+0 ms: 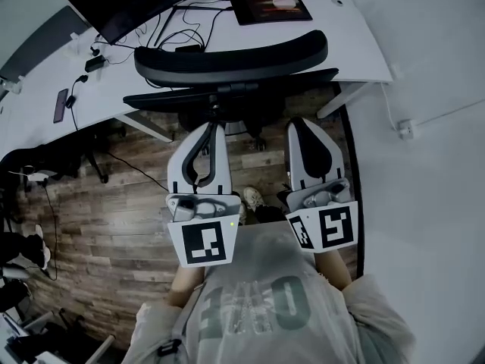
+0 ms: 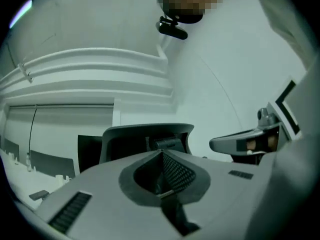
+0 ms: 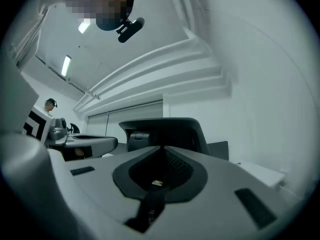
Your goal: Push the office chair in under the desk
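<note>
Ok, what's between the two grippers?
In the head view, the left gripper and right gripper are apart; between them show wood floor, a shoe and the chair's base.

We get even, cool indoor light with no hard shadows. The head view is heavily fisheye, its corners going dark; the white desk reads bright, the wood floor dimmer. Both gripper views are round-vignetted to black. Their close foreground is soft and grey, while the office chair behind is a bit sharper. Ceiling strip lights glow with mild glare in the right gripper view.
</note>
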A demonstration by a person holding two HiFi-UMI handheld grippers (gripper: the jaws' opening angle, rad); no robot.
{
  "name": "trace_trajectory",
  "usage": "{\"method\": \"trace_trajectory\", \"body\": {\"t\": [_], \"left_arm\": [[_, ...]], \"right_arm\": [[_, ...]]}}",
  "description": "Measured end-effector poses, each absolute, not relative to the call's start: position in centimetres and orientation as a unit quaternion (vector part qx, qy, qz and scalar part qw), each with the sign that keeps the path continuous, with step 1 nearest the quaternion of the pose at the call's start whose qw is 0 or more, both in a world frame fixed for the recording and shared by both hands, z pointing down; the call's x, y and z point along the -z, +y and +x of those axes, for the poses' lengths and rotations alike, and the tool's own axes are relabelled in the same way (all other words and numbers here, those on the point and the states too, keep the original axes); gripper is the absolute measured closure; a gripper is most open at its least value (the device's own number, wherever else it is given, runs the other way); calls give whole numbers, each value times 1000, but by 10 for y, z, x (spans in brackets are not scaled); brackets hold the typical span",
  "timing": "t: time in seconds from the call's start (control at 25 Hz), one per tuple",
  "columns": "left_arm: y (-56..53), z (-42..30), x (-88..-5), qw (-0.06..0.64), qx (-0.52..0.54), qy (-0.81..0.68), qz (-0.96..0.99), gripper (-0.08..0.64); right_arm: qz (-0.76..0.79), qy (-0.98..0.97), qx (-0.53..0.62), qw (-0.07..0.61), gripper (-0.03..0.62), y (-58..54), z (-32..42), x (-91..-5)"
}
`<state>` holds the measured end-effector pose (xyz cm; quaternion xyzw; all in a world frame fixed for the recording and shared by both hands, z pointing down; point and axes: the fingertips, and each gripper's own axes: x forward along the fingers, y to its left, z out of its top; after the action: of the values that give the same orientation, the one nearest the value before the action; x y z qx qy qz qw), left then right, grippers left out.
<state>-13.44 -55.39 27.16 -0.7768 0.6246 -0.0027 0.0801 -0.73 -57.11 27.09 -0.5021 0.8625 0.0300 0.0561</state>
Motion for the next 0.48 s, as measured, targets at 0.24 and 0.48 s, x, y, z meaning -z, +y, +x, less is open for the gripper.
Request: {"method": "trace_trajectory", "body": {"t": [0.24,0.48], "left_arm": [[-550,-128,-289,51,1,620,-783,545],[-554,-128,-287,48,-5,618,-785,545]], "right_arm": [[-499,865,-22,42,565,-563,-11,-282],[-503,863,-25,34,569,-564,-12,-285]]}}
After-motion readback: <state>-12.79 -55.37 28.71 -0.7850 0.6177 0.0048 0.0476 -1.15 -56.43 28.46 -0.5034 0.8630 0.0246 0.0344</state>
